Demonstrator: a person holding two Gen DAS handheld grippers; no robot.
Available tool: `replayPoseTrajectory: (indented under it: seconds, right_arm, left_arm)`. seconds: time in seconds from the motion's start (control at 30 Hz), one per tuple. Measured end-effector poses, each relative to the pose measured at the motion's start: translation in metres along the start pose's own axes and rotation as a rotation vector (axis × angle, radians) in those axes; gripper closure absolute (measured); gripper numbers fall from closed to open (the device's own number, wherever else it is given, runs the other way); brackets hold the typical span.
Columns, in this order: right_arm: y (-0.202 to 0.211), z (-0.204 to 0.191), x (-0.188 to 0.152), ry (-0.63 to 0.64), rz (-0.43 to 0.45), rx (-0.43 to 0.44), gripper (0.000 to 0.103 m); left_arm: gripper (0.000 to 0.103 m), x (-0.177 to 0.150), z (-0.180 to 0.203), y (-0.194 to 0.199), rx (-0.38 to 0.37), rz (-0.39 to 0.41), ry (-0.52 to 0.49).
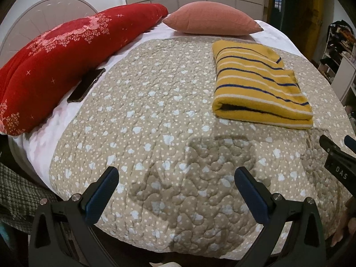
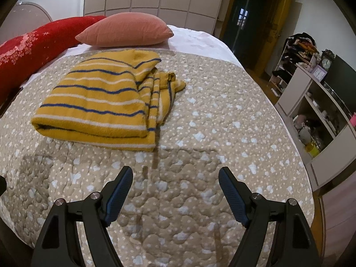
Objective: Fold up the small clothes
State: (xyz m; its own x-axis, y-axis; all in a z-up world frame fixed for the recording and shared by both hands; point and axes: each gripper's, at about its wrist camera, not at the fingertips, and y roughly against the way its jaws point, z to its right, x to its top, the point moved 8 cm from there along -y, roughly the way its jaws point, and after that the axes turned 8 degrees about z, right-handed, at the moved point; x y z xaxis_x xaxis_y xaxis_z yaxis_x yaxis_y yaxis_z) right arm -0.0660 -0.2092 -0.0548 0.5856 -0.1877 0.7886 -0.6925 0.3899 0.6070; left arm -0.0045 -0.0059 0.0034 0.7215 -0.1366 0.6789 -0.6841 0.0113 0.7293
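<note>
A bed [image 1: 169, 115] under a beige quilt dotted with white and pale blue fills both views, with a wardrobe wall behind it and open shelves [image 2: 311, 102] to the right. A folded yellow garment with blue and white stripes [image 1: 258, 82] lies on the quilt, just below a pink pillow [image 1: 211, 17]. A red floral bolster [image 1: 66, 53] runs along the left, a dark phone [image 1: 86, 85] beside it. The left hand-held gripper [image 1: 176, 180] and right hand-held gripper [image 2: 175, 178] hover above bare quilt, both with fingers spread wide, holding nothing, apart from the garment.
</note>
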Motion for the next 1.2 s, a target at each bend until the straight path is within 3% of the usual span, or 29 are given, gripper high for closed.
replayPoseTrajectory:
  seconds: [0.43,0.93,1.2]
  right_arm:
    - [-0.017,0.003,0.001,-0.008,-0.015,0.022,0.019]
    - [-0.008,-0.006,0.007,0.067,0.040,0.020,0.018]
    - [-0.007,-0.013,0.007,0.070,0.017,0.025,0.018]
  left_arm:
    - [0.000,0.007,0.011,-0.006,0.022,-0.005,-0.009]
    - [0.000,0.015,-0.008,-0.004,0.048,0.016,0.025]
    - [0.000,0.008,-0.012,-0.007,0.027,0.013,0.034]
